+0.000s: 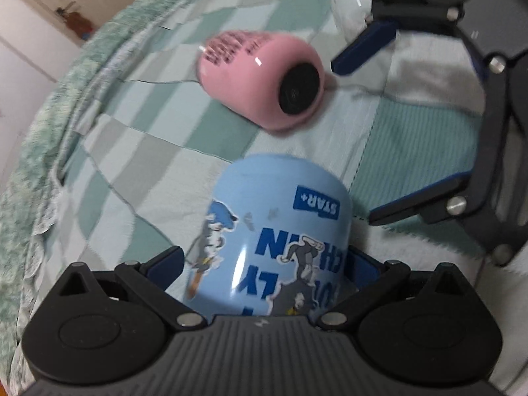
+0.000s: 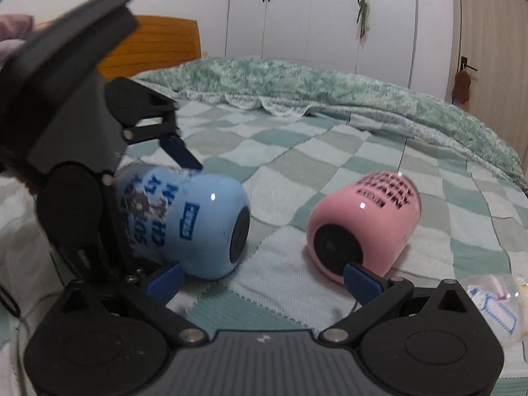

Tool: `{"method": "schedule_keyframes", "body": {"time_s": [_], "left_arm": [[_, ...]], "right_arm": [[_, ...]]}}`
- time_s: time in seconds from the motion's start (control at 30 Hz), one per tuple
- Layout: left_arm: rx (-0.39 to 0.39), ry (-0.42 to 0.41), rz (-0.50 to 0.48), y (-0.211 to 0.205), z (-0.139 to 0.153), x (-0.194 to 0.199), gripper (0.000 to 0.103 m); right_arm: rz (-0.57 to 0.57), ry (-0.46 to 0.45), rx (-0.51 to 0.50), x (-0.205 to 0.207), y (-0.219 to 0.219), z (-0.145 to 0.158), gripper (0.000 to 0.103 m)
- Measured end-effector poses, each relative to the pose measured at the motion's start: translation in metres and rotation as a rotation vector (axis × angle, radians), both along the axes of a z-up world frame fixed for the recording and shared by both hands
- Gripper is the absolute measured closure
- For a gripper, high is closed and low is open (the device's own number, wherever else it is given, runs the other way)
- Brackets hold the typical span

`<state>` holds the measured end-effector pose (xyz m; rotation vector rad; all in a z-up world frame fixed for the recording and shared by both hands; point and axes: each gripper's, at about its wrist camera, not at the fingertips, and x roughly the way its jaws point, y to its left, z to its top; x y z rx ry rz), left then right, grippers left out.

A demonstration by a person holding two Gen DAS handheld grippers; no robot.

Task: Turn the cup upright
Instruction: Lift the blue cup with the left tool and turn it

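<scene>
The left gripper pinches the blue cup around its body, one blue pad on each side, and the printed lettering reads upside down from its own camera. The right wrist view shows what that close view hides: the blue cup lies on its side with its dark base facing the camera, low over the checked bedspread; whether it touches the cloth is hard to tell.

The right gripper stands spread wide and holds nothing; its right pad sits just in front of the pink cup, contact unclear. The pink cup also lies on its side on the bedspread, well right of the blue one, dark base toward the camera.

In the left wrist view the right gripper appears at the right edge, open, beside the pink cup. A clear plastic bag lies near right.
</scene>
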<state>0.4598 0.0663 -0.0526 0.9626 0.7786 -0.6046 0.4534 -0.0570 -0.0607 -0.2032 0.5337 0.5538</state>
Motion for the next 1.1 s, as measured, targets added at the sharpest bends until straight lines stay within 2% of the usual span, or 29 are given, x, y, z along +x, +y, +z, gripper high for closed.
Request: {"method": "schedule_keyframes", "body": {"time_s": [0.1, 0.2, 0.6, 0.93, 1.1], "left_arm": [[-0.035, 0.024, -0.008, 0.000, 0.000, 0.006, 0.012], [-0.008, 0.003, -0.018, -0.006, -0.001, 0.000, 0.013], [-0.007, -0.034, -0.043, -0.033, 0.021, -0.046, 0.014], [-0.042, -0.080, -0.042, -0.069, 0.059, -0.128, 0.014], [-0.075, -0.067, -0.055, -0.094, 0.063, -0.179, 0.013]], "right_arm": [[-0.001, 0.004, -0.012, 0.000, 0.001, -0.005, 0.000], [-0.001, -0.002, -0.024, -0.002, 0.001, -0.003, 0.000], [-0.028, -0.029, 0.020, -0.047, -0.027, 0.028, 0.000], [-0.037, -0.059, 0.037, -0.121, -0.064, 0.059, 0.000], [-0.033, -0.053, 0.041, -0.165, -0.091, 0.065, 0.000]]}}
